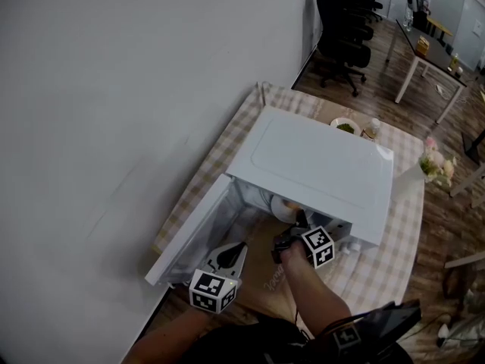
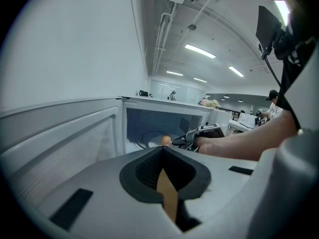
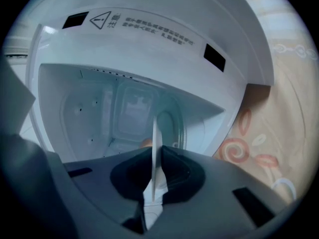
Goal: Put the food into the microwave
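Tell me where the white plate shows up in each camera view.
Head view: plate in the mouth of the microwave, just ahead of the right tongs.
Left gripper view: centre, a pale disc carrying the orange food, inside the cavity.
Right gripper view: edge-on, a thin white line clamped in the tongs.
Shared landmark: the open microwave.

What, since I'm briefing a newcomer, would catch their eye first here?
The white microwave on the checked tablecloth stands out, its door swung wide open. Reaching in, the right tongs are shut on a white plate bearing a round orange food item.
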`<state>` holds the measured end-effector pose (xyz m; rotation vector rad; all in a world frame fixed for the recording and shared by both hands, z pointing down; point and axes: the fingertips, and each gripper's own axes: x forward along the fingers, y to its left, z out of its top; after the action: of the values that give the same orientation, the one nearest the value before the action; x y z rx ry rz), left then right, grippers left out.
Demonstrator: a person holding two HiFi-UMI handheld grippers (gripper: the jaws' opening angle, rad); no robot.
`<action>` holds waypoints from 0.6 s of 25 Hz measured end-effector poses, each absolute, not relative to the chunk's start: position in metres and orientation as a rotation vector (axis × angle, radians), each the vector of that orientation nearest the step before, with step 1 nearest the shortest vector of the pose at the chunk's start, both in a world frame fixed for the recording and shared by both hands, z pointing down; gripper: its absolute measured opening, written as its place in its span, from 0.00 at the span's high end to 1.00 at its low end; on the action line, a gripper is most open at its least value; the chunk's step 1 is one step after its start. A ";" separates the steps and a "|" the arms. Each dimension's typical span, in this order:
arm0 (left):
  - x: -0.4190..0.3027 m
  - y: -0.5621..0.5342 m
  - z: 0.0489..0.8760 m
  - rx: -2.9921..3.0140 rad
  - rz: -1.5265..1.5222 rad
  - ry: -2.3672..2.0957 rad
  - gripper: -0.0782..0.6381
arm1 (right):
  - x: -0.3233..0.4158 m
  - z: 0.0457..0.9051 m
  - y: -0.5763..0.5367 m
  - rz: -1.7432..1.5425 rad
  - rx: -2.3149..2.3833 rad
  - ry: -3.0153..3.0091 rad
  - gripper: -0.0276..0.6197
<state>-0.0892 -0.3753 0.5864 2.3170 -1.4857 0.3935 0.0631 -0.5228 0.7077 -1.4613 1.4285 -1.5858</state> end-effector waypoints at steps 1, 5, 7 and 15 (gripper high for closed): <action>-0.090 -0.375 0.586 2.315 0.393 -1.489 0.88 | 0.064 0.709 -0.524 -1.583 -1.471 1.426 0.92; -0.090 -0.373 0.588 2.314 0.398 -1.495 0.88 | 0.065 0.716 -0.526 -1.575 -1.507 1.406 0.92; -0.091 -0.371 0.588 2.310 0.399 -1.498 0.88 | 0.065 0.716 -0.527 -1.562 -1.516 1.400 0.92; -0.090 -0.364 0.586 2.326 0.391 -1.505 0.88 | 0.061 0.713 -0.519 -1.562 -1.539 1.365 0.85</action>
<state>-0.0904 -0.3637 0.5858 2.3262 -1.5051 0.3913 0.0614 -0.5193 0.7131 -1.5388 1.3654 -1.5618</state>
